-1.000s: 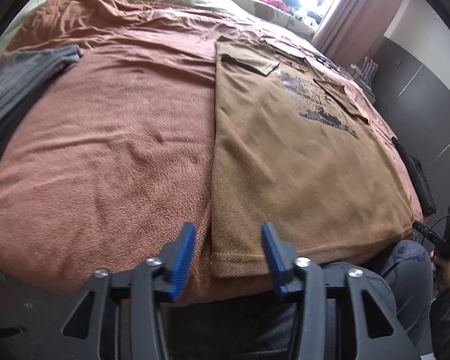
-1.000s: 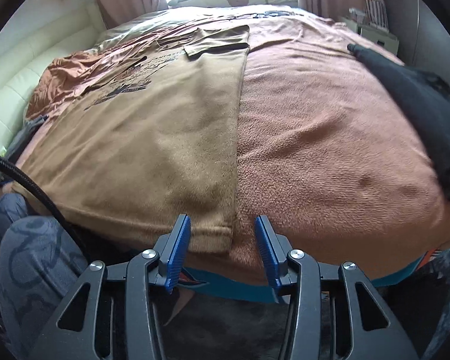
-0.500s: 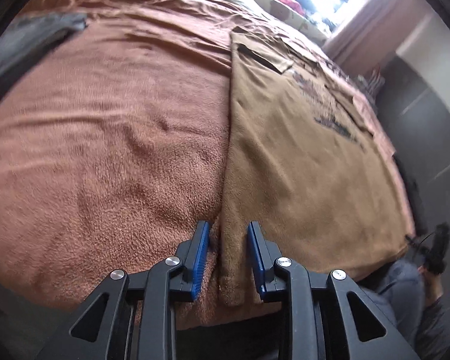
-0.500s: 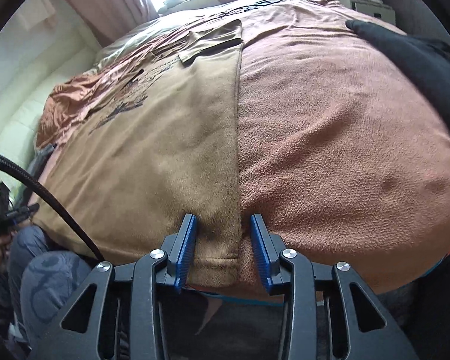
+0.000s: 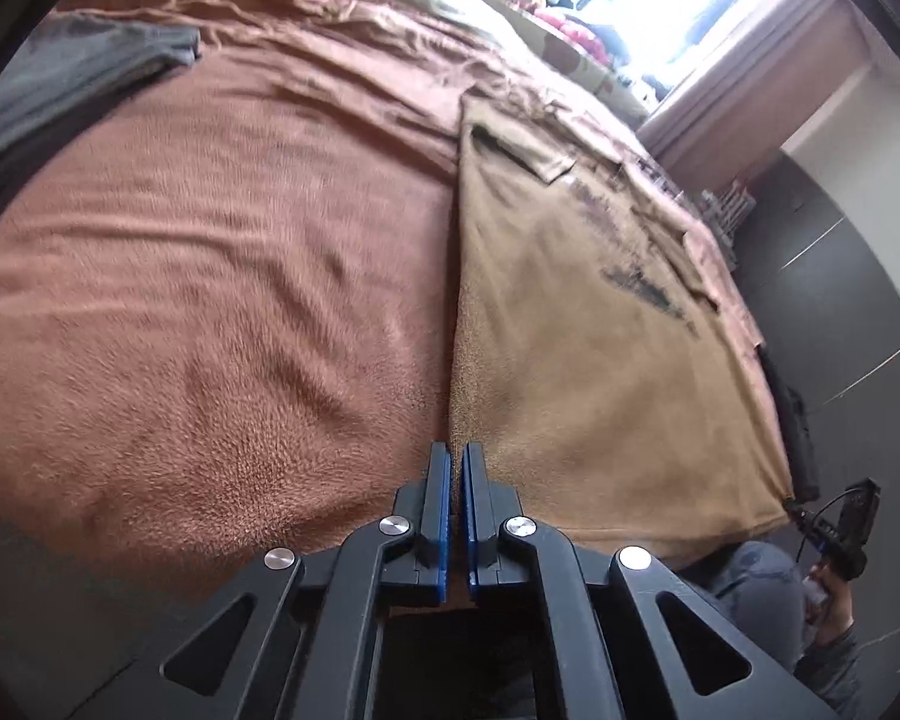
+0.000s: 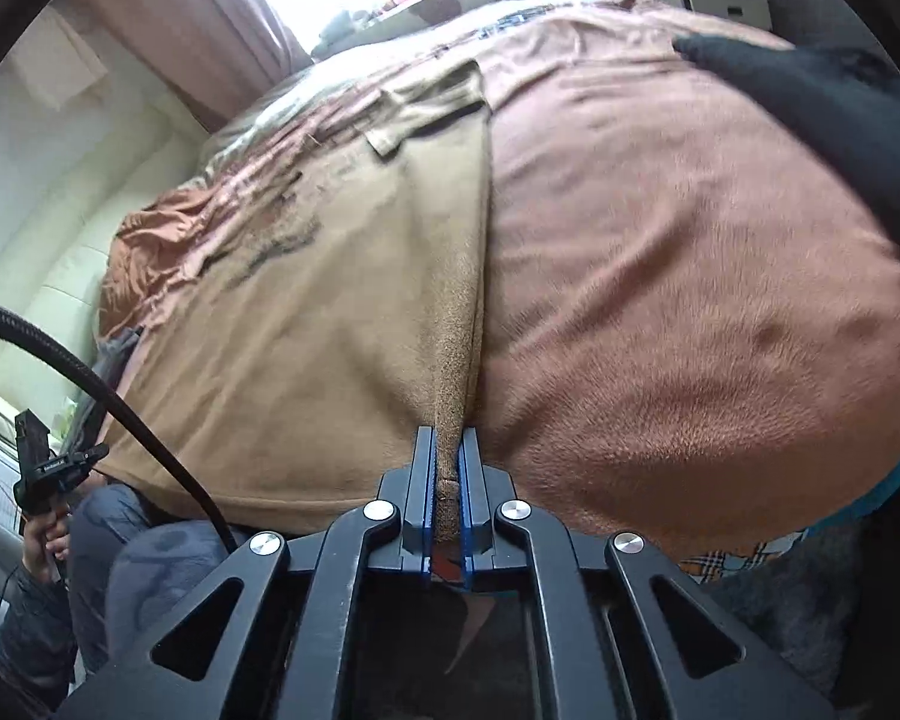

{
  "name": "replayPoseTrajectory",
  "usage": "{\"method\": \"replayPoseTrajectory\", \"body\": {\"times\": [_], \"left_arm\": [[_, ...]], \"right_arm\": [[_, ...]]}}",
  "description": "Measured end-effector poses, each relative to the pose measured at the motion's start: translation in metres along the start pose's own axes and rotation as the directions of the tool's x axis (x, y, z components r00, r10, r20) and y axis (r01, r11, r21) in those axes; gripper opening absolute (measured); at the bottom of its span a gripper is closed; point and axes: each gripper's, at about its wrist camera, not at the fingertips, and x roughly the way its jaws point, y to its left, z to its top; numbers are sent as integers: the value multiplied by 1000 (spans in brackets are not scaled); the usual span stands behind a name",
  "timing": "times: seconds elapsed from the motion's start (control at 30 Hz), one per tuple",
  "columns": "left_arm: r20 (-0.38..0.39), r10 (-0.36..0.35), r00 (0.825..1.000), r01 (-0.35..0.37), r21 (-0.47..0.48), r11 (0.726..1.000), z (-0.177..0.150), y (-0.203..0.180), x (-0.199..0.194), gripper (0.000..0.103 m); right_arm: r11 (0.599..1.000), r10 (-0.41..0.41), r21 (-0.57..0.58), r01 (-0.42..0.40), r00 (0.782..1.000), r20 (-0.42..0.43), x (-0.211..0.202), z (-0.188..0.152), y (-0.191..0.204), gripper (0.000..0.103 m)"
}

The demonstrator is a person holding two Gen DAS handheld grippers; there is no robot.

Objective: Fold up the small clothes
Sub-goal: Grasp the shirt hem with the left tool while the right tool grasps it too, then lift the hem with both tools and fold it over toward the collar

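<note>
- The left gripper (image 5: pixel 456 456) has just closed its blue fingers (image 5: pixel 439 492) on the near left corner of the tan T-shirt (image 5: pixel 600 372), pinching the hem edge.
- The right gripper (image 6: pixel 447 450) has likewise just closed; its fingers (image 6: pixel 427 480) clamp a ridge of the shirt's near right corner.
- The T-shirt lies flat, print up, sleeves folded in, on the bed's brown blanket (image 5: pixel 210 276).
- A grey garment (image 5: pixel 72 72) lies at the blanket's far left, a black one (image 6: pixel 822 96) at its right.
</note>
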Motion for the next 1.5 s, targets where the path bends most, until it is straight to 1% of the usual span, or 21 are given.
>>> {"method": "replayPoseTrajectory", "body": {"times": [0.07,0.13,0.17,0.23,0.3,0.37,0.5,0.7,1.0,1.23,1.33,1.4,1.5], "left_arm": [[30,-22,999,23,-18,1000,3,-2,-11,3],[77,-25,997,29,-48,998,7,-3,-27,3],[95,-42,995,47,-55,997,9,-4,-33,3],[130,-82,988,89,-50,995,11,-8,-45,3],[156,-92,983,101,-49,994,13,-12,-56,3],[178,-119,977,131,-56,990,15,-12,-65,3],[226,-161,961,179,-62,982,16,-13,-91,3],[298,-221,929,242,-33,970,11,-21,-143,3],[344,-261,902,273,15,962,-22,-32,-206,3],[347,-288,893,297,28,955,-58,-25,-246,3],[342,-291,894,297,34,954,-69,-29,-257,3],[338,-294,894,299,39,954,-70,-32,-260,3],[336,-291,896,290,53,956,-58,-38,-259,3]], "right_arm": [[1000,11,-3,-11,999,31,-13,1,5,3],[1000,26,-9,-25,998,63,-27,4,11,3],[999,37,-14,-36,996,75,-34,5,13,3],[999,47,-29,-44,994,96,-46,4,19,2],[997,62,-44,-57,992,113,-57,2,24,2],[996,79,-54,-73,988,131,-69,1,28,2],[993,116,-56,-108,979,165,-91,-2,27,2],[984,177,-66,-166,958,227,-126,-9,27,2],[976,214,-91,-196,940,267,-169,-39,27,2],[968,248,-90,-232,931,266,-192,-69,14,2],[966,259,-84,-245,927,272,-199,-78,11,2],[965,262,-81,-249,925,276,-199,-79,7,2],[968,250,-75,-238,926,284,-192,-71,3,2]]}}
